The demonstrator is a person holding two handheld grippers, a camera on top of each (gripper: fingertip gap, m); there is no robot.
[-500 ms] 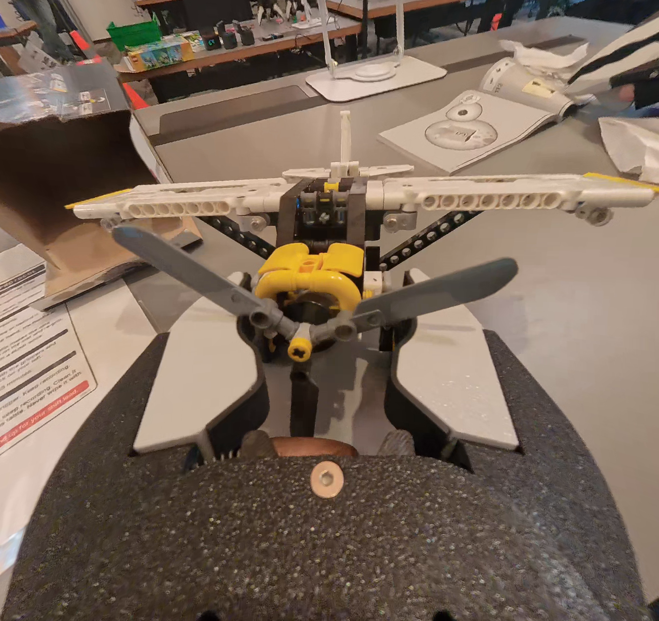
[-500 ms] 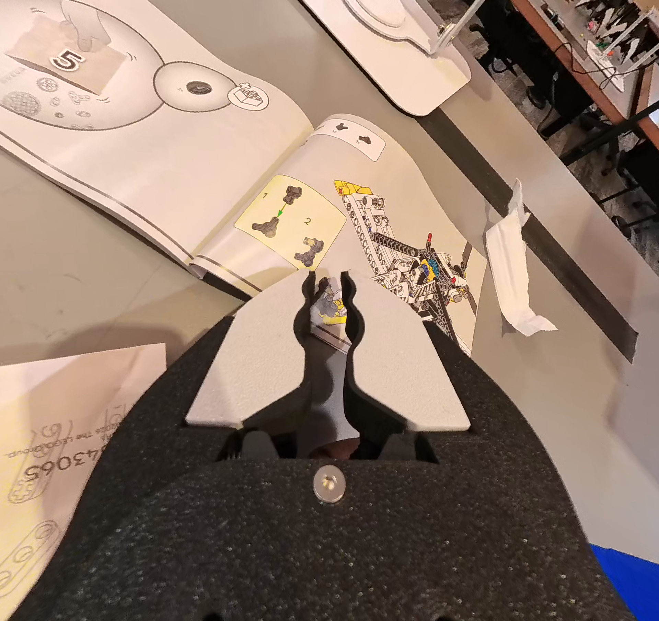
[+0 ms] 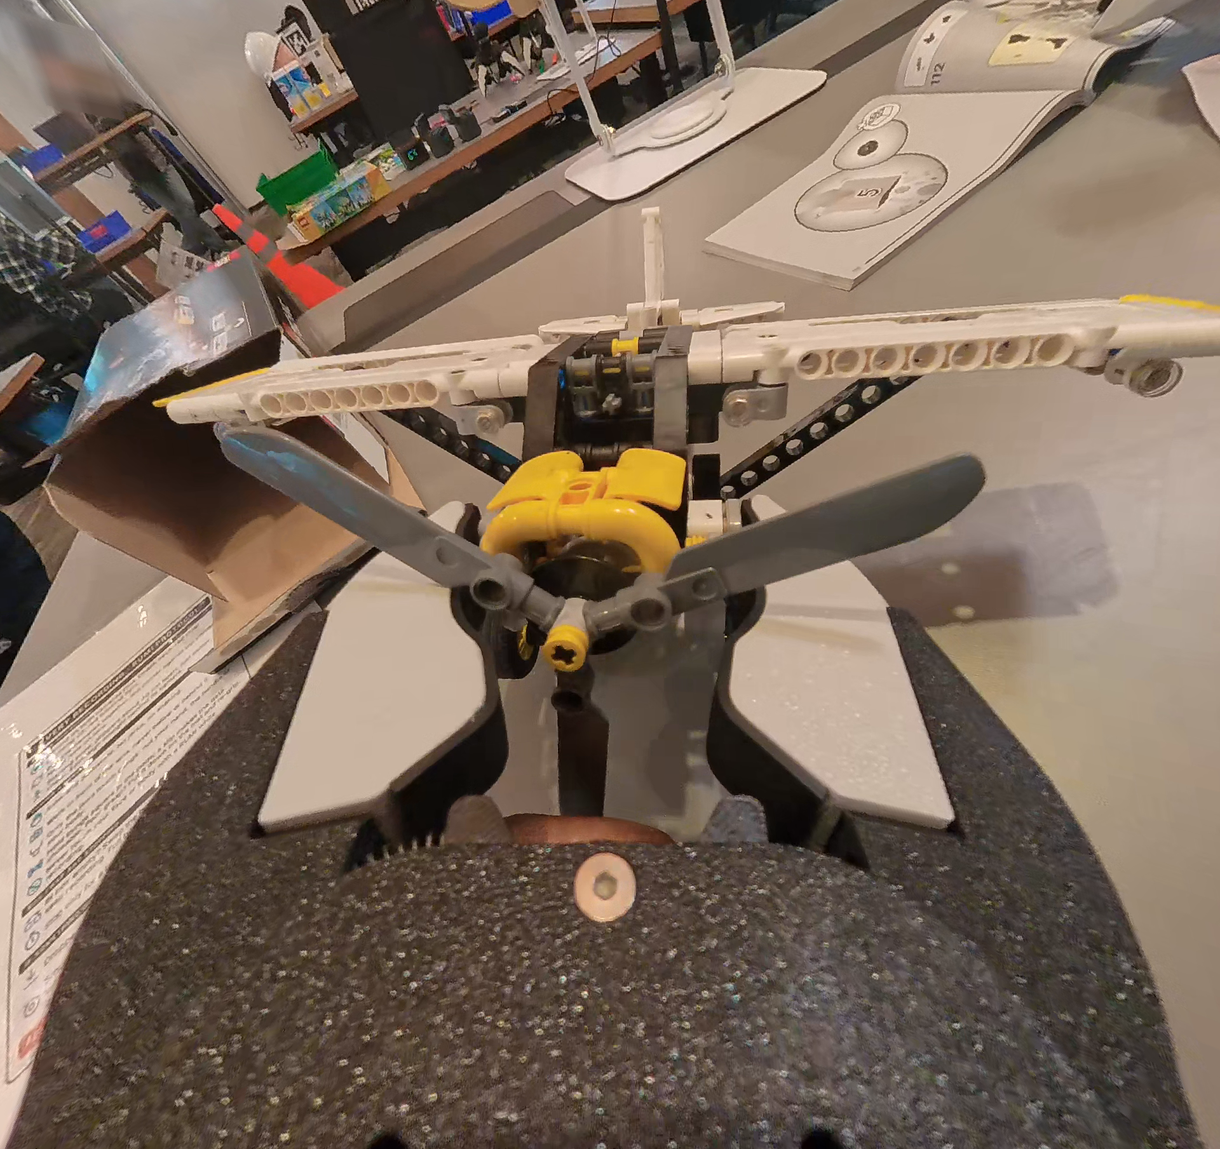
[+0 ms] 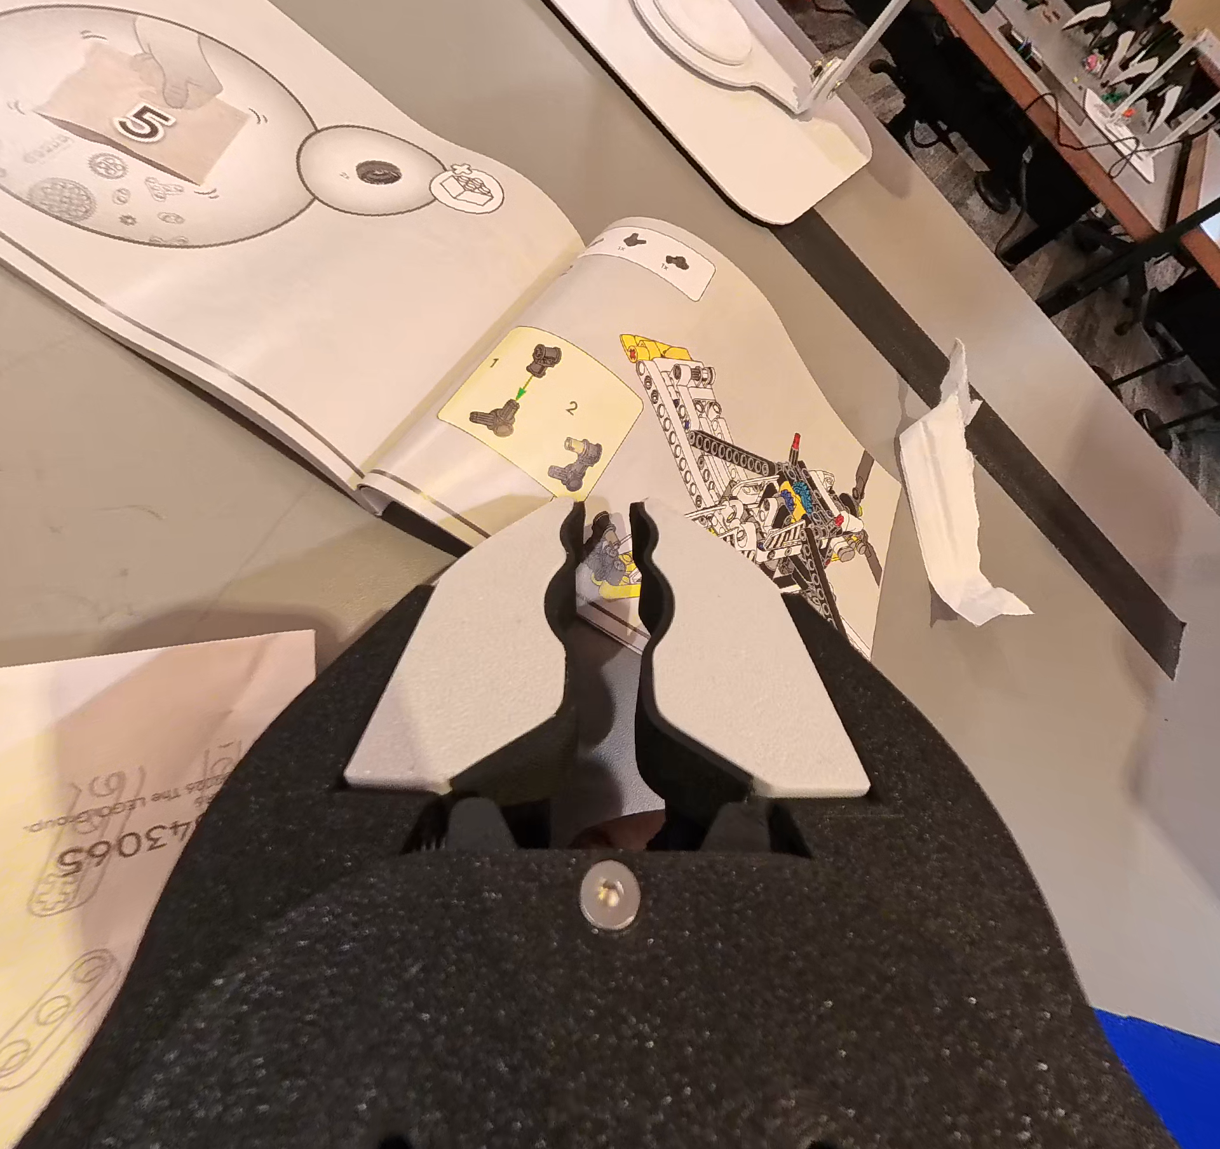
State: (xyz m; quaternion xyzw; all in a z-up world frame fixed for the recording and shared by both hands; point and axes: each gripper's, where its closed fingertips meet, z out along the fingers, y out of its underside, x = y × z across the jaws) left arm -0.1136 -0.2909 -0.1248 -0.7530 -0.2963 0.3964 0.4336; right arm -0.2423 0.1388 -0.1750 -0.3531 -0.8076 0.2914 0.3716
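Between the wide-spread fingers of the left gripper [image 3: 604, 563] sits the nose of a nearly complete brick airplane [image 3: 614, 404], propeller fitted; whether the pads press it I cannot tell. Right gripper [image 4: 606, 513], narrow and empty, hovers over the open instruction booklet [image 4: 409, 299].

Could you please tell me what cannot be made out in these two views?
- Left wrist view: whether the left gripper pads press the brick-built plane; the yellow nose and grey propeller hide the contact.
- Left wrist view: the plane's right wingtip is cut off by the frame edge.
- Right wrist view: the foot of the open booklet is hidden behind the right gripper.
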